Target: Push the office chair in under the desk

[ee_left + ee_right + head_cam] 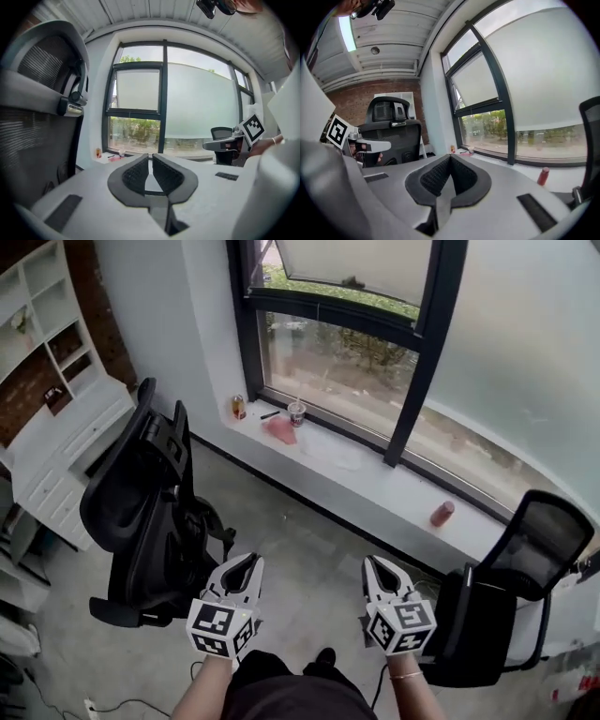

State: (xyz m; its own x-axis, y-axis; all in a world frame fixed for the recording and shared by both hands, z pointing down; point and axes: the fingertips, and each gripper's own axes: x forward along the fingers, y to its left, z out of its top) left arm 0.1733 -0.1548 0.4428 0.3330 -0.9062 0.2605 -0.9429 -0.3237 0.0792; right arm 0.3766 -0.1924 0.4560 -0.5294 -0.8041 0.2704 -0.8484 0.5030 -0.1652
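Grippers sit low and side by side in the head view, both aimed at the window wall. Left gripper (249, 563) has its jaws closed with nothing between them; its own view (151, 161) shows the two black pads all but touching. Right gripper (374, 564) is likewise closed and empty, with the pads meeting at the tips in its own view (450, 161). Neither gripper touches any furniture.

Office chair (141, 512) is black, high-backed, with a headrest, and stands on the grey floor (309, 559) to the left of the left gripper. It stands just beside the white desk (66, 432), not tucked under it. Seat direction is hard to read from above, but the backrest looks turned toward the person. In the left gripper view the chair's back (37, 93) fills the left edge, close by; in the right gripper view it shows further off (389, 126).

Second black chair (506, 596) with a mesh back stands to the right of the right gripper, near the window sill (375, 479).

On the sill:
- small bottle (238, 407)
- paper cup (296, 412)
- pink item (281, 429)
- red can (442, 513), well apart from the others

White shelves (37, 296) rise above the desk, against a brick wall.
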